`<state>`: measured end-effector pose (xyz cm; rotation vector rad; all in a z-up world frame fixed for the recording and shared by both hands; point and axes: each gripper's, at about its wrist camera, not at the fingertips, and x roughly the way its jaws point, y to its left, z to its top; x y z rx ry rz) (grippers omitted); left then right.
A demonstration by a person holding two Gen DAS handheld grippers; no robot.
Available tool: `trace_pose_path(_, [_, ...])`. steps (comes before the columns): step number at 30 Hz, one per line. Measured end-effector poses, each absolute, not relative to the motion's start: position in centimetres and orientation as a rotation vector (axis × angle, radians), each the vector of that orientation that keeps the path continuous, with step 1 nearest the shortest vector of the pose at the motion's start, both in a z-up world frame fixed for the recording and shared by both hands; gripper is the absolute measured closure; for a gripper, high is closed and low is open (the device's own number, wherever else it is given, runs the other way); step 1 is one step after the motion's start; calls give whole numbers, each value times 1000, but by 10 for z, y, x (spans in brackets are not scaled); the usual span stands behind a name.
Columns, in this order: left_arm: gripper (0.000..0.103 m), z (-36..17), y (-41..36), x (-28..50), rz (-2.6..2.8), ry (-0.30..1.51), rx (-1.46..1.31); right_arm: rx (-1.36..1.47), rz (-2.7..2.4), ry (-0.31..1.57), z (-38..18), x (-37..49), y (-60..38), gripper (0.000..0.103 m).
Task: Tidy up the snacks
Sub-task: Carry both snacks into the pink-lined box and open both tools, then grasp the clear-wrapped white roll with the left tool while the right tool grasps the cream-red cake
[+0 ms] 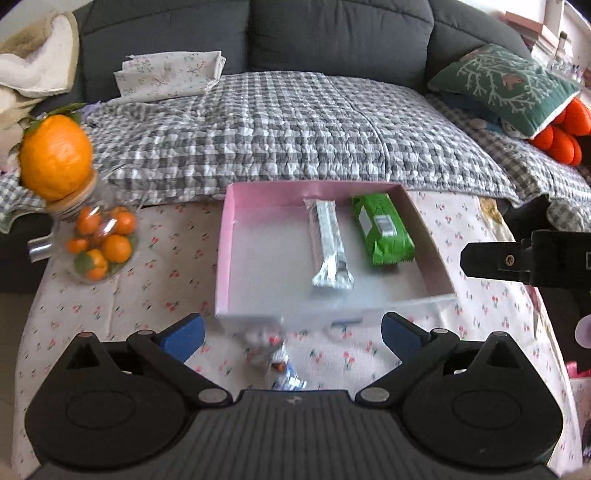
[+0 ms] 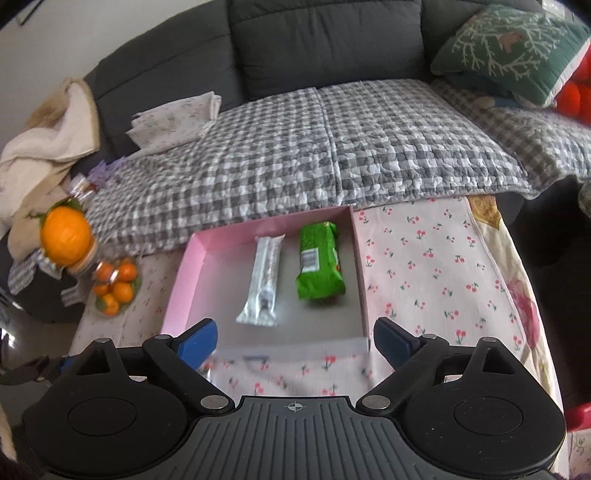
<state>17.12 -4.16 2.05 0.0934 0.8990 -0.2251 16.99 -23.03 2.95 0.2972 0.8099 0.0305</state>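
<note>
- Nearest to each camera, both tools stand with jaws spread wide and nothing between the blue pads: the left gripper [image 1: 291, 330] over the cherry-print tablecloth [image 1: 147, 258], the right gripper [image 2: 293, 341] over the near edge of the box.
- Just below the left gripper's jaws, a small blurred wrapper [image 1: 277, 360] lies on the cloth, outside the box; its print cannot be read.
- Beyond that sits the pink-walled cardboard box [image 1: 226, 236] with a pale floor, open at the top.
- Inside it, two snacks lie side by side, close but apart: a long silver snack bar [image 2: 262, 280] toward the middle and a green snack packet [image 2: 319, 264] to its right, near the right wall.
- The green packet carries a white label panel; the writing on it is too small and soft to read, as is the print on the silver bar.
- Left of the box, a glass dish of small oranges [image 1: 101, 242] rests on the cloth, with one large orange [image 1: 55, 157] perched on a jar lid beside it.
- At the right edge of the left wrist view, the other black tool shows partly.
- Farthest back, a grey checked quilt [image 1: 295, 129] covers a dark sofa [image 1: 332, 33], with a folded floral cloth [image 1: 170, 74] and a green cushion [image 1: 506, 83] bearing a branch pattern.
</note>
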Motion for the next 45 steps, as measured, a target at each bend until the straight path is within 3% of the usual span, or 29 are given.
trace_pose_path(16, [1,2,-5,115,-240,870,143,245,71,806,-3,98,-209,9])
trace_pose_path(30, [1,-31,16,109,-410,847,360,7,94,914,-45,88,-176,9])
trace_pose_path(45, [12,-53,2,101,-542,962,481,42,24,1036,-75,103,-180,9])
